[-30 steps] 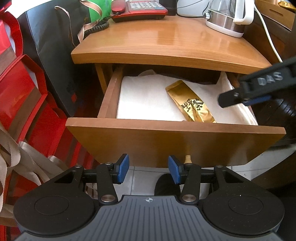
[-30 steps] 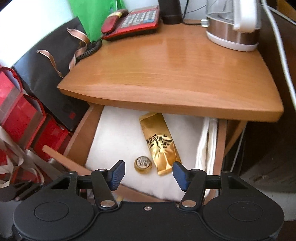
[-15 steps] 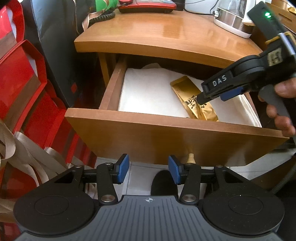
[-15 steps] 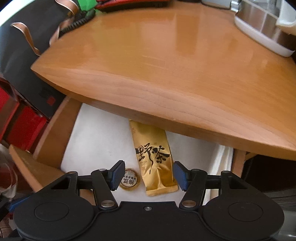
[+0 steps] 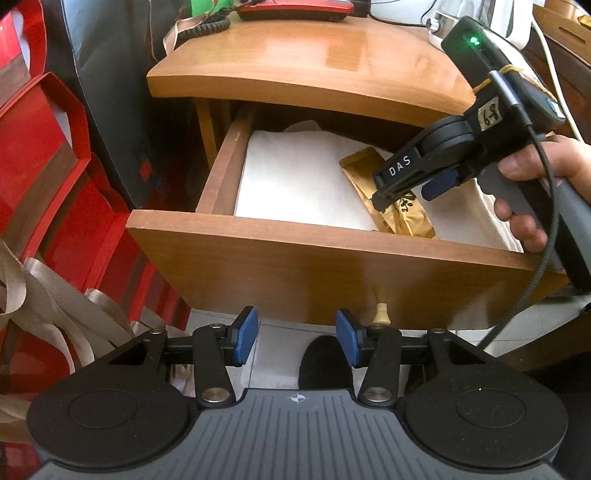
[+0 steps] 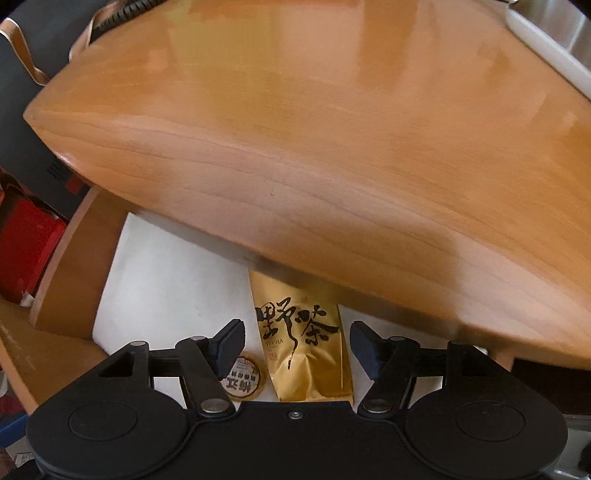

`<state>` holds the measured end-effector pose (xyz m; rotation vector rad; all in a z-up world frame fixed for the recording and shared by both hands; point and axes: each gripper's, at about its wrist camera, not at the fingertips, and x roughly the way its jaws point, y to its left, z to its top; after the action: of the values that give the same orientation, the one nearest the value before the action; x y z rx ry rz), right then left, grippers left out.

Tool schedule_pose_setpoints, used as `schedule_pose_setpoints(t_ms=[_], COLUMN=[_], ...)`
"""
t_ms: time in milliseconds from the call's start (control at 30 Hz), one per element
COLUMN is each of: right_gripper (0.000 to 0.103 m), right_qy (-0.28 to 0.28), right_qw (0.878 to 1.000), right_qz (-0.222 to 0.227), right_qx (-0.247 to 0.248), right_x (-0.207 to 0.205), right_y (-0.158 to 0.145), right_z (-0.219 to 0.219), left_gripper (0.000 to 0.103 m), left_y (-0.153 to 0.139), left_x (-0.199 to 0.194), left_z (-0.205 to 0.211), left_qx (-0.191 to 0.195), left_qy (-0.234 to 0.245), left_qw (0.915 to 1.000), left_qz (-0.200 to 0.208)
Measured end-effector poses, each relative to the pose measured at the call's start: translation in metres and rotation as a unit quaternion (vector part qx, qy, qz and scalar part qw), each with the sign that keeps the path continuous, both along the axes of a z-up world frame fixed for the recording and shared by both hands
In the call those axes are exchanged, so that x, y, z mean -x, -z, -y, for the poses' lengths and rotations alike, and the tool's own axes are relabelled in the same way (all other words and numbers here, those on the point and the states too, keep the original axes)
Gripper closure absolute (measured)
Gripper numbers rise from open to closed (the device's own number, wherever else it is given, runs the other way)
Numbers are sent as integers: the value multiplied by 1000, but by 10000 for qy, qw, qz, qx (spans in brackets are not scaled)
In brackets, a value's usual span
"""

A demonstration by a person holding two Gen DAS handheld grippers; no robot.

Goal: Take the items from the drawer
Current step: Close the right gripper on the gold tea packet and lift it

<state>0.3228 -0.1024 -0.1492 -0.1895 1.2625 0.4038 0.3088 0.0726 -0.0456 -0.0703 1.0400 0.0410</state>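
The wooden drawer (image 5: 332, 266) stands pulled out, lined with white cloth (image 5: 295, 177). On the cloth lies a gold tea packet (image 6: 303, 343) with black characters, and a small round gold-wrapped piece (image 6: 242, 378) sits just left of it. My right gripper (image 6: 297, 347) hangs over the packet (image 5: 406, 221), pointing steeply down. Its jaws are opening; the packet's lower half lies between the fingers and the pads do not touch it. In the left wrist view the right gripper (image 5: 406, 195) dips into the drawer. My left gripper (image 5: 295, 336) is open and empty, in front of the drawer, below its front panel.
The nightstand top (image 5: 314, 55) overhangs the back of the drawer, close above the right gripper. A red phone (image 5: 295, 7) and a kettle stand on it. Red bags (image 5: 44, 166) and beige straps crowd the left. A small knob (image 5: 380, 315) sticks out of the drawer front. A hand (image 5: 535, 173) holds the right gripper.
The right gripper has come down and in over the drawer, now close above the gold packet, and its jaws stand wider. The left gripper has hardly moved.
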Motion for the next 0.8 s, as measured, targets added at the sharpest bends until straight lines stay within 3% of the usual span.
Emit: schedule_pose_setpoints(t_ms=[100, 467, 800], right_gripper=[41, 45, 50], right_qy=[-82, 11, -299], right_qw=[9999, 9993, 9992], right_qz=[-39, -169, -92], right_qx=[95, 319, 247], right_x=[18, 16, 30], right_y=[13, 30, 23], right_z=[-1, -4, 0], left_gripper=[54, 54, 54], left_y=[0, 2, 1], left_x=[-1, -5, -6], left_z=[-1, -7, -8], left_qx=[12, 138, 213], left_qy=[-17, -76, -104], left_qw=[10000, 9998, 9996], left_qz=[-27, -118, -169])
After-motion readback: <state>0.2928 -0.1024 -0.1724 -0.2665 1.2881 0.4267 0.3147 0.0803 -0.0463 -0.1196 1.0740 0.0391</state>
